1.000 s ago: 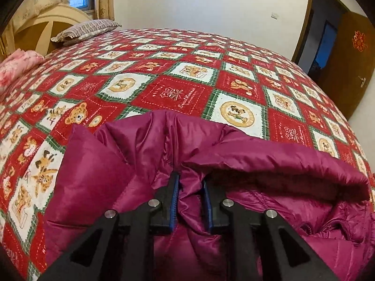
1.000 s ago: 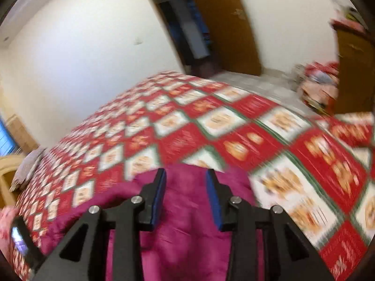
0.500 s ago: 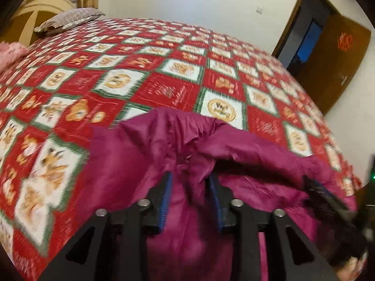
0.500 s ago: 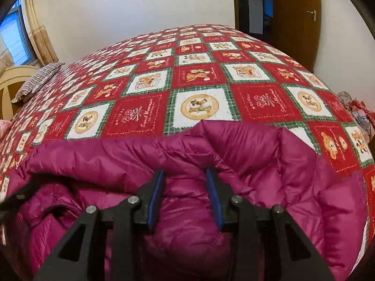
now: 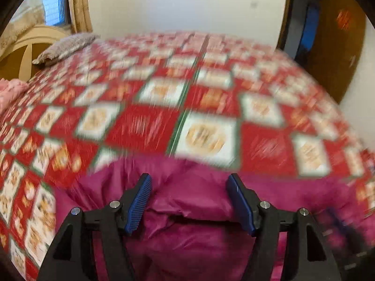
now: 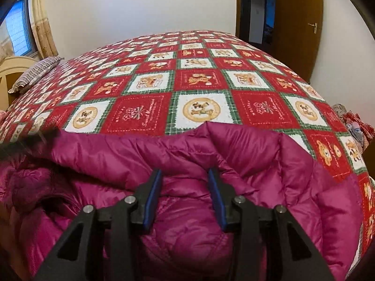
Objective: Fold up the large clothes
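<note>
A magenta down jacket (image 6: 234, 154) lies bunched on the near part of the bed, its far edge folded over. It also shows in the blurred left wrist view (image 5: 192, 201). My left gripper (image 5: 189, 182) is wide open and empty just above the jacket. My right gripper (image 6: 185, 175) is open with its jaws over the jacket's padded fold, gripping nothing. A dark blur at the left edge of the right wrist view is the left gripper.
The bed carries a red, white and green patchwork cover (image 6: 199, 89). A striped pillow (image 6: 35, 72) lies by the headboard at far left. A wooden door (image 6: 297, 23) stands open at right. Clothes (image 6: 351, 124) lie beside the bed at right.
My left gripper has let go of the jacket fold and opened wide while moving fast. My right gripper has swung over the jacket and stays open.
</note>
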Motion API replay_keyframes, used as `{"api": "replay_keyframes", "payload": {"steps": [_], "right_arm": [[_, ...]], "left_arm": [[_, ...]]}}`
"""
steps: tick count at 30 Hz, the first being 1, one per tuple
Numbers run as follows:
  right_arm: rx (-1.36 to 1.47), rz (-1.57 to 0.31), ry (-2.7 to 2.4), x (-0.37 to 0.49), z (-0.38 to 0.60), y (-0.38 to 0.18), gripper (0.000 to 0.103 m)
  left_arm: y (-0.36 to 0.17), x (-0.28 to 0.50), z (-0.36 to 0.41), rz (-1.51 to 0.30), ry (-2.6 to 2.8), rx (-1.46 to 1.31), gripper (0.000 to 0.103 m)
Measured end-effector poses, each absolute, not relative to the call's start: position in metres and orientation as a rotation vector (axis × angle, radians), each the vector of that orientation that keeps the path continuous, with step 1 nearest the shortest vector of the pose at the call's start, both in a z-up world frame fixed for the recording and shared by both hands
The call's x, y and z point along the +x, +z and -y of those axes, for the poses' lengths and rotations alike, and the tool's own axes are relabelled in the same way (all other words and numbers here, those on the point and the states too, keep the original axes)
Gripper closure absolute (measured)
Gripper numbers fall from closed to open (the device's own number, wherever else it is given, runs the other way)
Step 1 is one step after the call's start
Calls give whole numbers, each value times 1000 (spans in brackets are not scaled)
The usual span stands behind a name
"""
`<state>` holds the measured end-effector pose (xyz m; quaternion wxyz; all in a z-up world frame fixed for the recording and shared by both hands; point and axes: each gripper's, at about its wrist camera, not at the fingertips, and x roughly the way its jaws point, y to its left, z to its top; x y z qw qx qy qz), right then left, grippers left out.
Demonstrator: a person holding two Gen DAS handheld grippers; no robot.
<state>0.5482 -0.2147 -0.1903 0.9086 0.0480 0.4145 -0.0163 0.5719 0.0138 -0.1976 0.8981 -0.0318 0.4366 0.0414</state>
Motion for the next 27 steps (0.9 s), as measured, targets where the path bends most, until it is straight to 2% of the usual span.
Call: {"api": "replay_keyframes", "payload": {"steps": [1, 3, 13, 16, 27], "right_arm": [[101, -853, -30, 548, 214, -190, 58], [94, -852, -32, 548, 212, -190, 58], [95, -813, -93, 529, 230, -165, 57], [95, -938, -103, 536, 246, -193, 55], [82, -863, -100, 535, 244, -198, 53]], "left_arm": [[-211, 572, -20, -929, 71, -97, 34], [-209, 568, -25, -882, 71, -116, 34], [-214, 572, -14, -874, 105, -37, 29], [-215, 574, -14, -874, 110, -30, 29], [-216, 577, -11, -882, 92, -53, 26]]}}
